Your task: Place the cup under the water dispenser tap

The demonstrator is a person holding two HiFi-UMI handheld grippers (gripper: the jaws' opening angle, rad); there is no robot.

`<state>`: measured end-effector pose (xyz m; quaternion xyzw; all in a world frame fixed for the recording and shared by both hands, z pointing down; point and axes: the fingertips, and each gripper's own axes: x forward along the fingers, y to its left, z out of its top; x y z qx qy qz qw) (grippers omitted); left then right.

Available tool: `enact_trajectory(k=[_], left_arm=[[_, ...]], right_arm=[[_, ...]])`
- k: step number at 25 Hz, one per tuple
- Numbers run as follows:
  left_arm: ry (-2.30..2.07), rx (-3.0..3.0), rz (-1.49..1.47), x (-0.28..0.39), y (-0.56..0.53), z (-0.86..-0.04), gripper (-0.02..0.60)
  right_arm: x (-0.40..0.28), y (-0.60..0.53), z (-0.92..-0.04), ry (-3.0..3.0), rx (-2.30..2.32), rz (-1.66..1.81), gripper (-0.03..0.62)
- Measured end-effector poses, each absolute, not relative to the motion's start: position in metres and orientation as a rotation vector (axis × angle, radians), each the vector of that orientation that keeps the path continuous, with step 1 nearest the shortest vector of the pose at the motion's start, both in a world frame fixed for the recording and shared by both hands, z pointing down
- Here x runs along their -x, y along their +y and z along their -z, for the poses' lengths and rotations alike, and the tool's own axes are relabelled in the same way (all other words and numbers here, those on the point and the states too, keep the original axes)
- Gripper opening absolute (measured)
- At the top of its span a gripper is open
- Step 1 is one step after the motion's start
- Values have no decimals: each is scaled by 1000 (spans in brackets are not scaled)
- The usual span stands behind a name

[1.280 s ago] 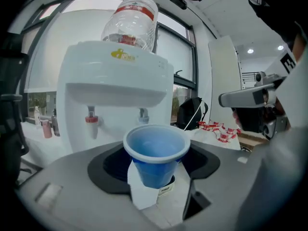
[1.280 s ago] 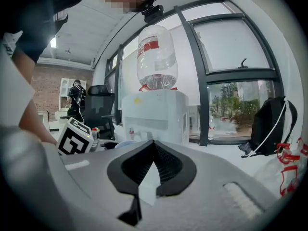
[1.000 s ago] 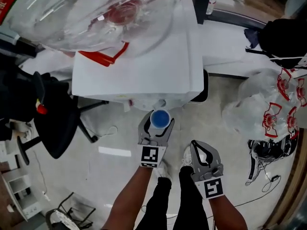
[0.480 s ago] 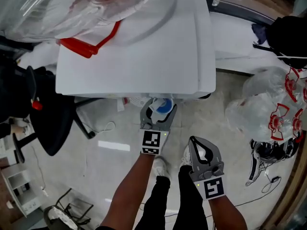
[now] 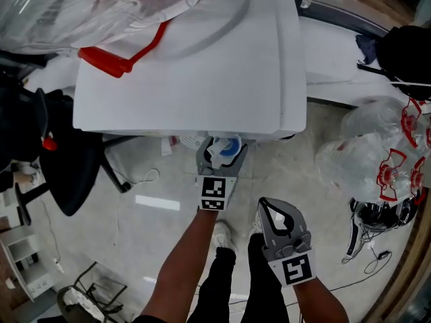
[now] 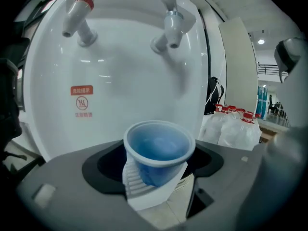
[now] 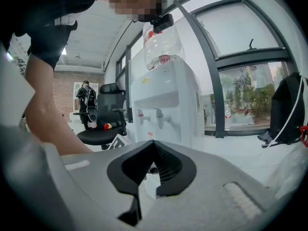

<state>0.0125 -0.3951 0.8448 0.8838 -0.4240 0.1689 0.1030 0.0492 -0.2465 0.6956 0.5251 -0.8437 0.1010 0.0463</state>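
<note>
A blue plastic cup (image 6: pixel 159 153) stands slightly tilted on the white ribbed drip tray (image 6: pixel 137 189) of the white water dispenser (image 5: pixel 188 66). It sits below the grey-blue tap (image 6: pixel 171 25); the red tap (image 6: pixel 77 16) is to its left. My left gripper (image 5: pixel 222 155) reaches under the dispenser's front edge. Its jaws are opening around the cup (image 5: pixel 226 149), with a gap on both sides. My right gripper (image 5: pixel 264 204) hangs back near the person's legs, with its tips together and nothing held. The right gripper view shows the dispenser (image 7: pixel 166 109) further off.
A large clear water bottle (image 5: pixel 101 12) with a red handle tops the dispenser. A black office chair (image 5: pixel 67 160) stands to the left. Bagged empty bottles (image 5: pixel 384 153) and a black bag (image 5: pixel 404 52) lie to the right. Cables (image 5: pixel 367 237) trail on the floor.
My left gripper carried the cup forward and down, until it was tucked under the dispenser's front edge. The right gripper barely moved.
</note>
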Motion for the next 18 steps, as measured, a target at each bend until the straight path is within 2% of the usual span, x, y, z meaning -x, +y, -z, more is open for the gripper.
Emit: enact_trajectory(k=[3,8,10,13,18], left_arm=[[-1236,-2579,-523,-10,-392,-853,450],[-1215,-2583,-526,-8,-379,-847,479],[-1217,-2589,-516,-4,-368,-836,471],[-1212,-2591,-498,4,-347,-816,420],[-1190,-2609,-459,27,-300,-770,368]], right_arm=[[-47,-247,-692,-2589,-1601,-303,3],[-46,-248,-684,-2595,-1611,-289,3],[-47,-247,-679,-2584,-1625,-285,3],[-47,-245,-666,-2571,-1645,-267,3],[-36,-243,-637,-2585,-1637,-182,3]])
